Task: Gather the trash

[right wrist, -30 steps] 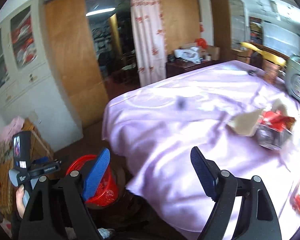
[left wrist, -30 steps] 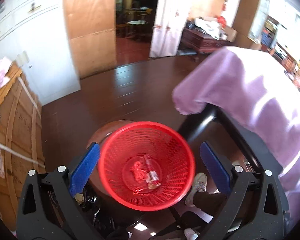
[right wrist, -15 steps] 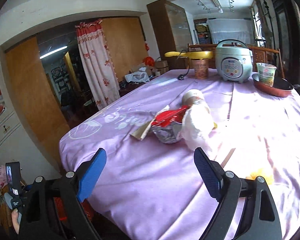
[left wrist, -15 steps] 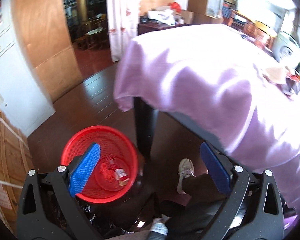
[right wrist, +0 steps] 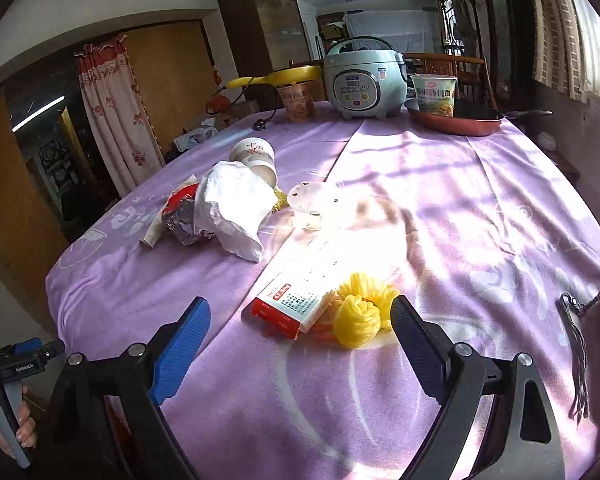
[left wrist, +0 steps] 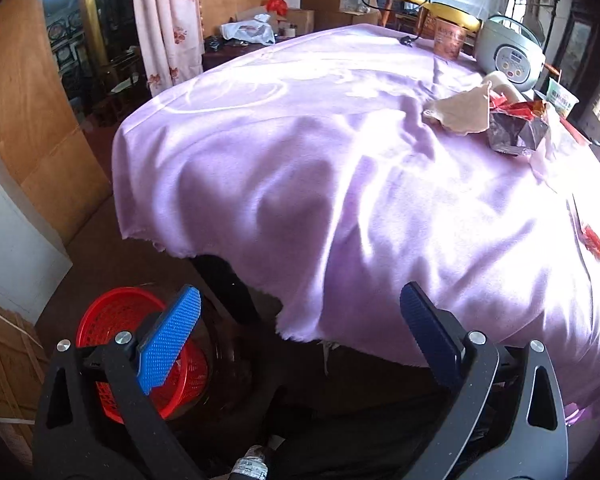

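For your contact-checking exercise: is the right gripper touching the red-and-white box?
Apart. The right wrist view shows the open right gripper short of the red-and-white box, purple cloth visible between.

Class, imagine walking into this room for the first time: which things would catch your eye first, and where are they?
The lilac tablecloth fills both views. Litter lies across it: a crumpled white paper at the middle, a yellow wrapper by a red-and-white box nearer. A red basket stands on the floor beside the table.

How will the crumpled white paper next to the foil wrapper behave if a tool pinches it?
The crumpled white paper looks thin and creased, so it would probably squash and weigh little. It lies against the foil wrapper, so that may shift too.
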Demonstrator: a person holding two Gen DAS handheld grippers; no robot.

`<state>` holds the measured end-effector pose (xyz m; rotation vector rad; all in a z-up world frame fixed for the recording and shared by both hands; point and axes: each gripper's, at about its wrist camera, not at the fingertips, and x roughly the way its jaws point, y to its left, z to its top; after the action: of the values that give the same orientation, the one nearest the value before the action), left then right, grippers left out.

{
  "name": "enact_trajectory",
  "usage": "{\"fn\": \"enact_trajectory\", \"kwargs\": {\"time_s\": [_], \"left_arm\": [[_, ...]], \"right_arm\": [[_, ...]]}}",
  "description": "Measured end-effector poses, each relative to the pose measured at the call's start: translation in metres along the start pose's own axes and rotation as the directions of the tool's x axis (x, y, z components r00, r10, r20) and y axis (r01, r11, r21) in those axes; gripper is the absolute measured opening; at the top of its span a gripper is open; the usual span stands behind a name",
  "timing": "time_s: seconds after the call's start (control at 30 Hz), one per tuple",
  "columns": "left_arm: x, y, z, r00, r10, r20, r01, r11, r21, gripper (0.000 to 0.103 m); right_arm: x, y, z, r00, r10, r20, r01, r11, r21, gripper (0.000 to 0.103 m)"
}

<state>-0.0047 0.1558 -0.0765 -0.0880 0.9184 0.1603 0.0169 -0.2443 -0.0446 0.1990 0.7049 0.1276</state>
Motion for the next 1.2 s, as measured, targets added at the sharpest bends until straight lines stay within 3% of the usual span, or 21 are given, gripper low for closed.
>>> {"fn": "enact_trajectory", "kwargs": {"time_s": [0.1, 0.27, 0.37, 0.43, 0.73, 0.87, 1.07, 1.17, 1.2], "left_arm": [[0.004, -0.016, 0.008, 1.000, -0.013, 0.000, 0.013, 0.999, 0.030, 0.096], [0.009, -0.037, 0.027, 0.999, -0.045, 0.006, 0.045, 0.997, 0.062, 0.096], [0.010, -0.049, 0.044, 0.997, -0.076, 0.008, 0.075, 0.994, 0.083, 0.096], [0.012, -0.059, 0.059, 0.995, -0.101, 0.019, 0.099, 0.990, 0.102, 0.096], [0.053, -0.133, 0.115, 0.986, -0.164, -0.002, 0.159, 0.955, 0.250, 0.096], [0.074, -0.151, 0.127, 0.991, -0.134, 0.011, 0.125, 0.953, 0.274, 0.096], [0.084, -0.156, 0.132, 0.992, -0.122, 0.025, 0.109, 0.951, 0.288, 0.067], [0.086, -0.160, 0.131, 0.992, -0.124, 0.025, 0.111, 0.947, 0.300, 0.044], [0.087, -0.160, 0.132, 0.991, -0.136, 0.017, 0.125, 0.948, 0.294, 0.032]], "right_arm": [[0.003, -0.010, 0.007, 1.000, -0.026, -0.005, 0.026, 1.000, 0.015, 0.087], [0.021, -0.019, 0.013, 0.995, -0.064, -0.077, 0.064, 0.998, -0.006, 0.072], [0.033, -0.024, 0.009, 0.991, -0.054, -0.123, 0.054, 0.999, -0.010, 0.057], [0.040, -0.029, 0.008, 0.987, -0.034, -0.154, 0.035, 0.999, 0.007, 0.037], [0.044, -0.042, 0.012, 0.986, 0.061, -0.158, -0.049, 0.996, 0.080, 0.038], [0.045, -0.046, 0.011, 0.982, 0.093, -0.165, -0.075, 0.990, 0.116, 0.039], [0.043, -0.044, 0.011, 0.982, 0.108, -0.155, -0.092, 0.990, 0.109, 0.039], [0.043, -0.047, 0.011, 0.982, 0.118, -0.150, -0.100, 0.988, 0.118, 0.039], [0.043, -0.047, 0.011, 0.981, 0.120, -0.149, -0.102, 0.987, 0.122, 0.039]]}}
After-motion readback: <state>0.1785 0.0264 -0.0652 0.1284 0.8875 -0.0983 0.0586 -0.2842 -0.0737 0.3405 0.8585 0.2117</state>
